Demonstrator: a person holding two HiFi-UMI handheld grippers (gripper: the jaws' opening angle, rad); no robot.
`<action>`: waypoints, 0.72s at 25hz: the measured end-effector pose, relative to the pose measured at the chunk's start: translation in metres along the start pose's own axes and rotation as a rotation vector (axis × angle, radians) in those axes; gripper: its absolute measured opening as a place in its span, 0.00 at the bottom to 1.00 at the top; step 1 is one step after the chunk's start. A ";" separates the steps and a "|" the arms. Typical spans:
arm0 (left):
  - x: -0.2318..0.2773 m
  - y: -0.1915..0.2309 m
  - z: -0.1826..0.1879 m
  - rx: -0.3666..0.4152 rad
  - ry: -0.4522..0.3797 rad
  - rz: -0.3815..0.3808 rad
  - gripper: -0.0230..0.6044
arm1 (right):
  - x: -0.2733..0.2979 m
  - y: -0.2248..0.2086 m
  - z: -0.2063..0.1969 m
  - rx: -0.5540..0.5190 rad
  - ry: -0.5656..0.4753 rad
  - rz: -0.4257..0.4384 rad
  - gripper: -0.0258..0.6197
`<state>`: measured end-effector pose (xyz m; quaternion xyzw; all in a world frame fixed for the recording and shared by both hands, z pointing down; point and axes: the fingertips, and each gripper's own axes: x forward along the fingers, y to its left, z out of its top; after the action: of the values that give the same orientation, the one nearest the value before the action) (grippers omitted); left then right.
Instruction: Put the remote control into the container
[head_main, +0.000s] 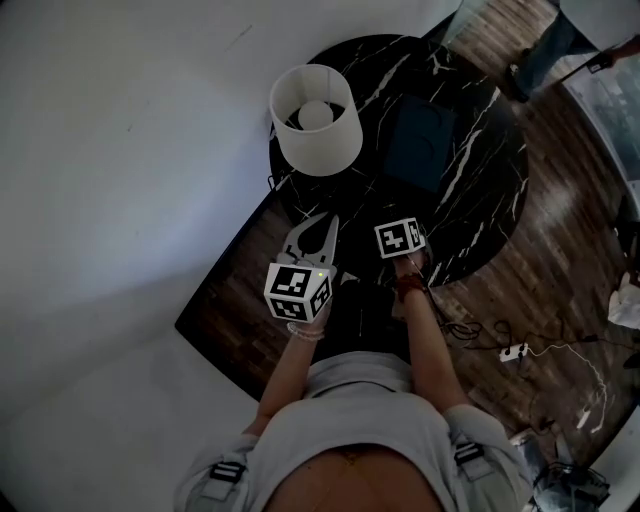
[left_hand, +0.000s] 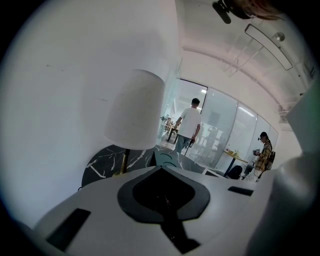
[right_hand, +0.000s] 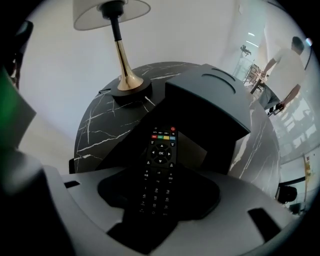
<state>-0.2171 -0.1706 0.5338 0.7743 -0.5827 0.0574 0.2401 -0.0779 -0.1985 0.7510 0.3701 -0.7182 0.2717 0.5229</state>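
A black remote control (right_hand: 160, 165) with coloured buttons lies lengthwise between the jaws of my right gripper (right_hand: 160, 195), which is shut on it. Its button end points at the dark open container (right_hand: 210, 105), just ahead on the round black marble table (right_hand: 100, 130). In the head view the container (head_main: 420, 145) sits mid-table, and the right gripper's marker cube (head_main: 400, 238) is at the table's near edge, hiding the remote. My left gripper (head_main: 318, 232) hovers beside it to the left with its white jaws together and nothing in them. It faces the lamp (left_hand: 135, 110).
A lamp with a white shade (head_main: 315, 115) and a brass base (right_hand: 131, 85) stands on the table's left side by the white wall. Cables and a power strip (head_main: 515, 352) lie on the wooden floor to the right. People stand farther off (left_hand: 189, 125).
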 end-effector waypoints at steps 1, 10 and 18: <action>0.001 0.000 0.000 -0.001 -0.001 -0.001 0.05 | 0.000 0.000 0.000 -0.004 0.003 -0.003 0.38; 0.003 0.001 0.002 0.002 -0.004 -0.012 0.05 | -0.002 0.002 0.000 0.020 -0.013 0.032 0.39; 0.004 -0.006 0.000 0.012 0.002 -0.024 0.05 | -0.015 -0.009 -0.001 0.061 -0.039 0.032 0.39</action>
<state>-0.2102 -0.1729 0.5337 0.7824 -0.5729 0.0589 0.2368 -0.0676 -0.1992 0.7366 0.3797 -0.7254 0.2943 0.4930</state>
